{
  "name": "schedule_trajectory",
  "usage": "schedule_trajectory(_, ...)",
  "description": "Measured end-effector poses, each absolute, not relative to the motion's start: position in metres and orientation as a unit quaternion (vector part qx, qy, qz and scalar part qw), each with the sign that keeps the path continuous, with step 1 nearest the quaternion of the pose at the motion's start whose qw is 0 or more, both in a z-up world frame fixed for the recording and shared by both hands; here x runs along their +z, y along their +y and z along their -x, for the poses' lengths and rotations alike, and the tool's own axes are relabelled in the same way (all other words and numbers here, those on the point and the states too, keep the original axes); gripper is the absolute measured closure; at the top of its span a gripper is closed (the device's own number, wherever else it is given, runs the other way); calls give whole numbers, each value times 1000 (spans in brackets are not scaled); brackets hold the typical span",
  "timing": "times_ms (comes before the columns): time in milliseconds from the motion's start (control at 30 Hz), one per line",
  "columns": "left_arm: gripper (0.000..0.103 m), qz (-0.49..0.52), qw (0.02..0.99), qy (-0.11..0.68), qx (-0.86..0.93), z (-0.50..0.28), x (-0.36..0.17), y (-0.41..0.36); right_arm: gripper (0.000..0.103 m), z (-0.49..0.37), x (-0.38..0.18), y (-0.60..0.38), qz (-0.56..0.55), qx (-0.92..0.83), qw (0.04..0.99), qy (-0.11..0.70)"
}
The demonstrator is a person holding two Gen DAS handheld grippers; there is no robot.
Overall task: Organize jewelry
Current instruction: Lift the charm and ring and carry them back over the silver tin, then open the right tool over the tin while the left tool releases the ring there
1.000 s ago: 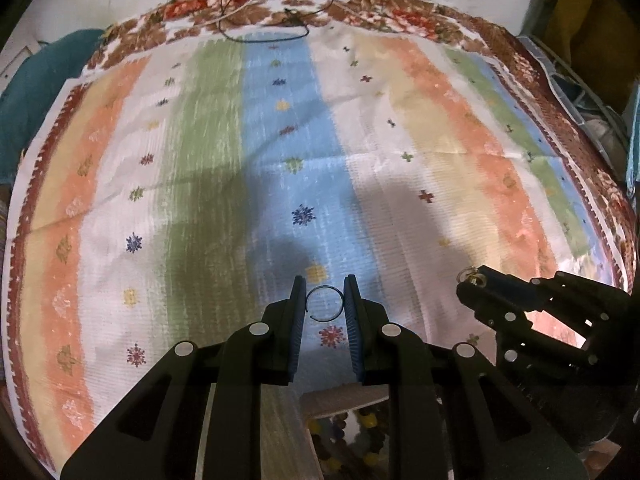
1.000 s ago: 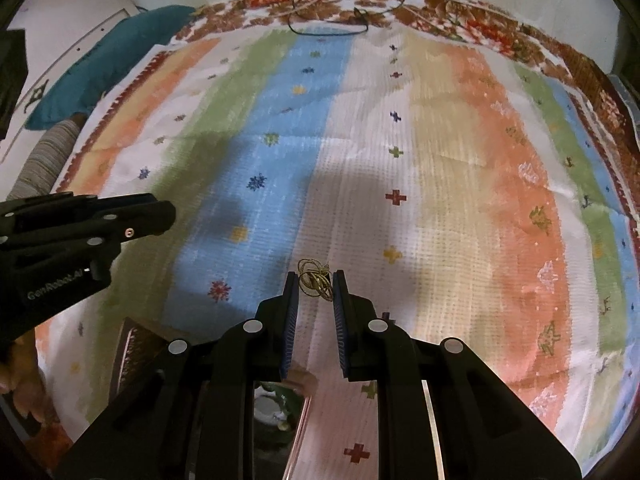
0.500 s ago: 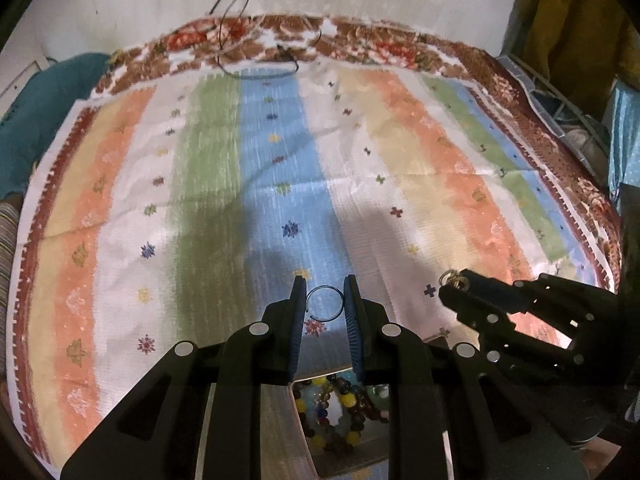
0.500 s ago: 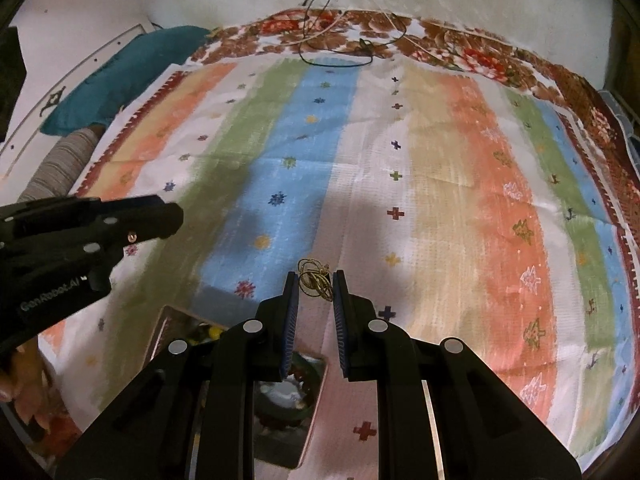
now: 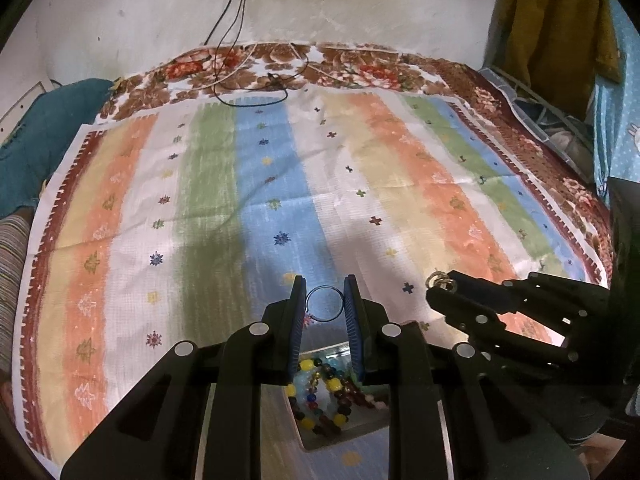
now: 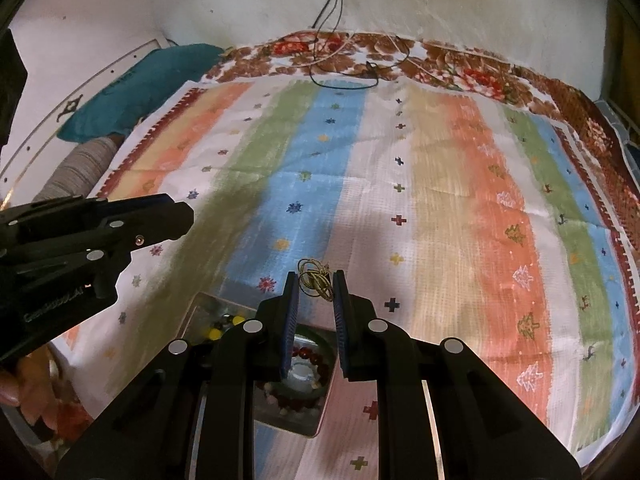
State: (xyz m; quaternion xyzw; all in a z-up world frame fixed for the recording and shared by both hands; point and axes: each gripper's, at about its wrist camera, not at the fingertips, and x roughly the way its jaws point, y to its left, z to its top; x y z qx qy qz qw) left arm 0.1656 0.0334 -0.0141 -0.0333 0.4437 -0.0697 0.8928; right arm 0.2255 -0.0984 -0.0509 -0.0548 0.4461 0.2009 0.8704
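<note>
My left gripper (image 5: 324,304) is shut on a thin silver ring (image 5: 324,309), held between its blue pads above the striped cloth (image 5: 248,184). My right gripper (image 6: 316,280) is shut on a small tangle of gold wire jewelry (image 6: 315,279); it also shows at the right of the left wrist view (image 5: 440,280). Below both grippers lies a metal jewelry tray (image 5: 372,424) with beaded bracelets, yellow and dark red (image 5: 320,396). In the right wrist view the tray (image 6: 316,424) holds a red bead bracelet (image 6: 300,396). The left gripper shows at the left there (image 6: 168,220).
Black cables (image 5: 240,80) trail from the wall onto the far edge of the floral blanket (image 5: 360,64). A teal pillow (image 5: 36,140) lies at the left. Hanging clothes (image 5: 552,32) and a blue dotted cloth (image 5: 620,112) stand at the right.
Both grippers have risen and drawn back with their jewelry still held. The tray with the bead bracelets has come into fuller view beneath them.
</note>
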Motion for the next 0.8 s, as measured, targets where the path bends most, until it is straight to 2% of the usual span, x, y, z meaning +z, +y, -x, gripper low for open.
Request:
schedule_trajectory(667,84,47,898,433,-68,-129,-5,30,85,-193,-54,-97,57,234,859,451)
schedule_trajectory(700,84,47,898,434,-64,-129,-6,31,83,-193,-57,-96,54,236,855,459)
schedule_trajectory(767,79,50,897,435,-58,-130,-6,33,63,-192,-61,-95,50,233,850,469)
schedule_trajectory(800,74,53,897,434,-55,-130,-6,35,61,-191,-62,-94,51,232,850,470)
